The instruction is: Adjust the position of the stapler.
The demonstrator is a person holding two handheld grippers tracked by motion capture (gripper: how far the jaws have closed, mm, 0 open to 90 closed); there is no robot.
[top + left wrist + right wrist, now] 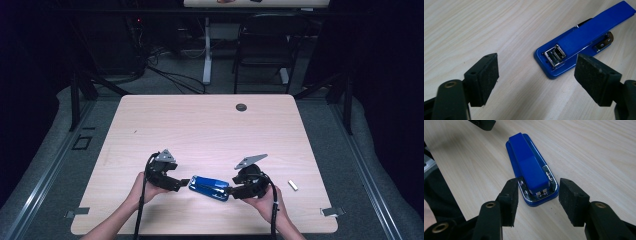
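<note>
Wooden table (210,125) bears blue stapler (210,187) lying lengthwise between both grippers; both fingers spread, pinching nothing.

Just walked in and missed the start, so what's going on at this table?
A person holds a gripper in each hand and works on a blue stapler lying flat on the wooden table. The right gripper straddles one end of the stapler, its pads close on either side but not yet pressing. The left gripper sits open just short of the other end, not touching it. A small white piece lies off to the right.
</note>
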